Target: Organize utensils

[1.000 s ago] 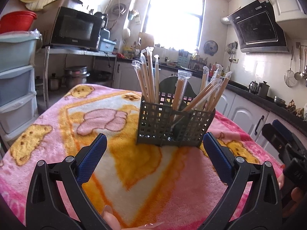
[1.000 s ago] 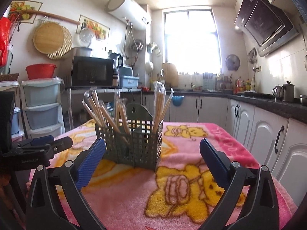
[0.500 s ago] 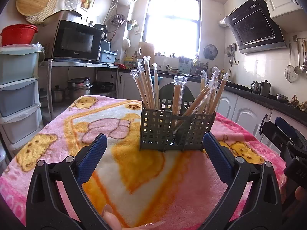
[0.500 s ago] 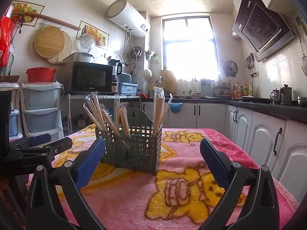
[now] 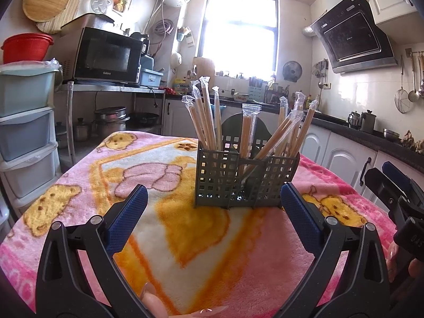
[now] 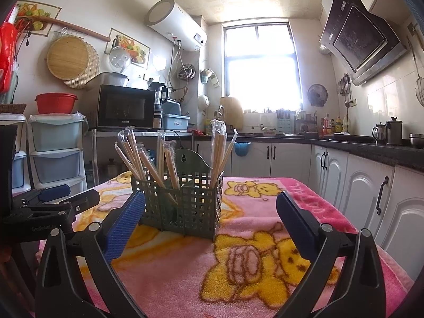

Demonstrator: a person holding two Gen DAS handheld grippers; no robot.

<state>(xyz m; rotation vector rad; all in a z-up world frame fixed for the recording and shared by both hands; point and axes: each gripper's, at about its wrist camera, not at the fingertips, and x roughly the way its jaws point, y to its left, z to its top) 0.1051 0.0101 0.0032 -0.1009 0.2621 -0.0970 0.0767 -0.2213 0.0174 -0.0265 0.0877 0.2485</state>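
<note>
Grey-green plastic lattice, the utensil caddy stands upright on the blanket dead ahead of my left gripper, at twelve o'clock and just past the fingertips, framed between them. Wrapped chopsticks stand in its compartments, long axes near vertical, some fanning toward one o'clock and some toward eleven. Nothing loose lies on the cloth that I can see.

Both pairs of fingers are spread wide and carry nothing. My right gripper sees the same caddy at about eleven o'clock, with its near corner turned toward me; its chopsticks lean mostly to ten o'clock. I judge the left hand squarer to the caddy, so it seems the better placed for a straight reach, coming down along the sticks' length, not across them. From the left view the right gripper shows at three o'clock, level with the caddy's side.

Underneath is a soft pink fleece blanket printed with yellow bears, plush enough that the caddy could rock if nudged. Around us is a kitchen: microwave at ten o'clock, bright window at twelve, range hood at two.
</note>
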